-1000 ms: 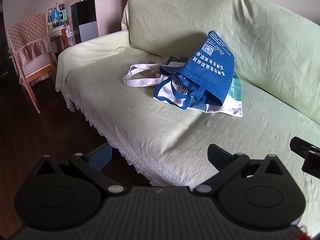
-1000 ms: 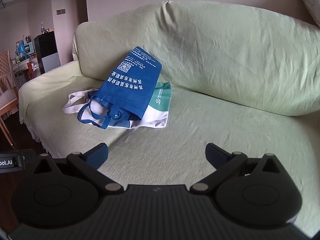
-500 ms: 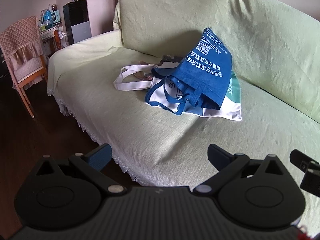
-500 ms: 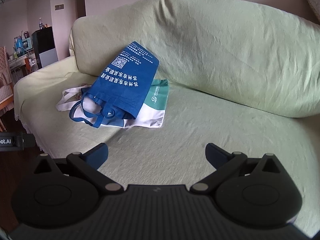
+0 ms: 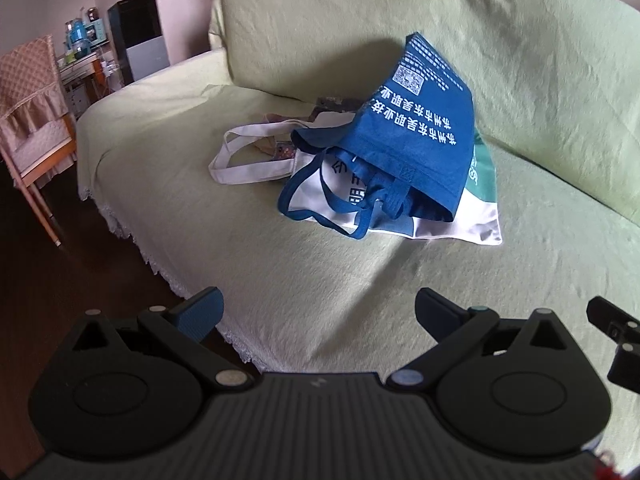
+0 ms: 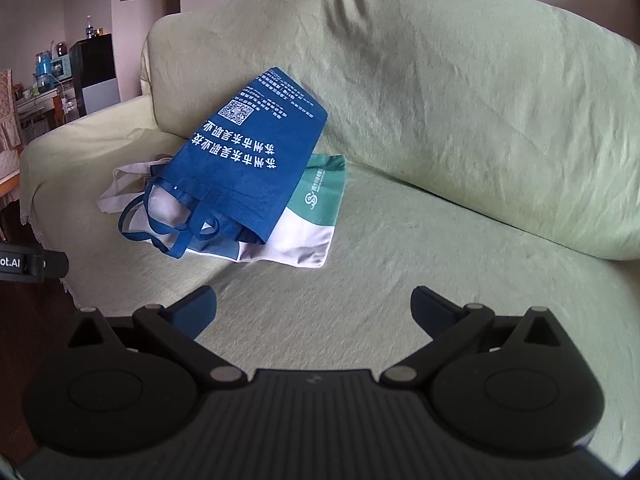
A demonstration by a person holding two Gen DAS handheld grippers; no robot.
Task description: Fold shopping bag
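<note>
A blue shopping bag [image 5: 416,136] with white print lies crumpled on top of a pile on the sofa seat; it also shows in the right wrist view [image 6: 248,168]. Under it lie a white and green bag [image 5: 476,208] [image 6: 316,216] and a cream tote with long handles [image 5: 248,160] [image 6: 124,188]. My left gripper [image 5: 318,312] is open and empty, above the sofa's front edge, well short of the bags. My right gripper [image 6: 314,308] is open and empty, over the seat in front of the pile.
The sofa [image 5: 320,272] wears a light green cover with a lace edge. A wooden chair [image 5: 32,120] stands at the left on dark floor. A black cabinet [image 5: 138,36] and a cluttered shelf stand at the back left. The right gripper's body shows at the left view's right edge [image 5: 620,340].
Both grippers have moved closer to the sofa and the bag pile, which looms larger. Both stay open. The bags have not moved.
</note>
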